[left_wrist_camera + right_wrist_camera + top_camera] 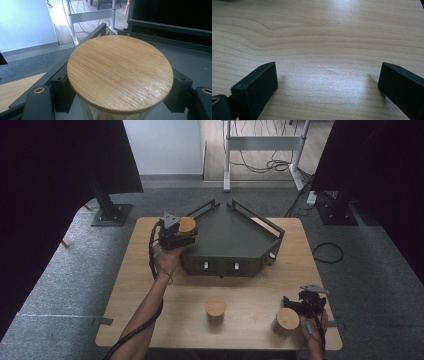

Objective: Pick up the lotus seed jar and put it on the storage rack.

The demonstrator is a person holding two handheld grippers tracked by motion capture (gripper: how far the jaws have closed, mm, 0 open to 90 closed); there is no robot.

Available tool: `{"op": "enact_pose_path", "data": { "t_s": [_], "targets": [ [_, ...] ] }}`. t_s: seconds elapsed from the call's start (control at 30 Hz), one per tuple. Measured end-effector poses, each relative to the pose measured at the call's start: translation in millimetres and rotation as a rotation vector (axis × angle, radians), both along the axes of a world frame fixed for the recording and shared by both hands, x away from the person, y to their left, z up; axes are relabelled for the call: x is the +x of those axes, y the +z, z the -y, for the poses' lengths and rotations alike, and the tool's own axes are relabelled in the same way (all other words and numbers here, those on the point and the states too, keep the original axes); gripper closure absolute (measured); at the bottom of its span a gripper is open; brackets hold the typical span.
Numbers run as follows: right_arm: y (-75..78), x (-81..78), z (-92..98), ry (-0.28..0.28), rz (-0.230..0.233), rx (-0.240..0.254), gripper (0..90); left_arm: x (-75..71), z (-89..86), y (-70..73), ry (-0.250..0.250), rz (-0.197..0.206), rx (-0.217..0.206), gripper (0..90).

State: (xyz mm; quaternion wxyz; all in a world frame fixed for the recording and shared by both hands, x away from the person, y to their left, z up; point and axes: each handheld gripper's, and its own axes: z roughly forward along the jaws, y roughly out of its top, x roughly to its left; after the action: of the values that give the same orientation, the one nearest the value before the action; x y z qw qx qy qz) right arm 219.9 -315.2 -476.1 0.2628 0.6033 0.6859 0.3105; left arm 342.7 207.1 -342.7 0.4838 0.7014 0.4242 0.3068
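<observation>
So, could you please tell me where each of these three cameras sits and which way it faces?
High view: above the person's side, looking forward and down on the wooden table; both forearms, left gripper and right gripper show.
Left gripper view: on the left gripper, over the bamboo-lidded jar it clamps, toward the dark green tray; jaws show.
Right gripper view: on the right gripper, at bare tabletop; open jaws.
Shared: high and left views show that jar.

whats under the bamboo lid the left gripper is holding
Under the bamboo lid, a strip of clear glass jar wall shows between the left gripper fingers. The lid covers the jar's inside, so its contents cannot be seen. Below and beyond lies the dark tray.
</observation>
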Motion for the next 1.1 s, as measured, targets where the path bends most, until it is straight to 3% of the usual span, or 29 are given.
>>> {"op": "enact_pose_path", "data": {
  "t_s": [0.47, 0.83, 0.9, 1.03, 1.1],
  "targets": [
    [0.2, 1.1, 0.6, 0.004, -0.001, 0.0, 1.9, 17.8, 9.0, -8.1, 0.058, -0.015, 0.024, 25.6],
    [0.2, 1.4, 0.9, 0.007, -0.001, -0.001, 1.9, 26.0, 15.0, -18.9, 0.059, -0.039, 0.045, 25.6],
    [0.2, 1.4, 0.8, 0.006, -0.001, 0.0, 1.9, 27.5, 12.0, -22.0, 0.059, -0.045, 0.016, 25.5],
    [0.2, 1.4, 0.8, 0.007, -0.001, -0.001, 1.9, 29.3, 11.9, -20.5, 0.056, -0.053, 0.022, 25.0],
    [0.2, 1.4, 0.8, 0.007, -0.001, -0.001, 1.9, 32.3, 11.9, -20.0, 0.049, -0.065, 0.027, 19.8]
  ]
}}
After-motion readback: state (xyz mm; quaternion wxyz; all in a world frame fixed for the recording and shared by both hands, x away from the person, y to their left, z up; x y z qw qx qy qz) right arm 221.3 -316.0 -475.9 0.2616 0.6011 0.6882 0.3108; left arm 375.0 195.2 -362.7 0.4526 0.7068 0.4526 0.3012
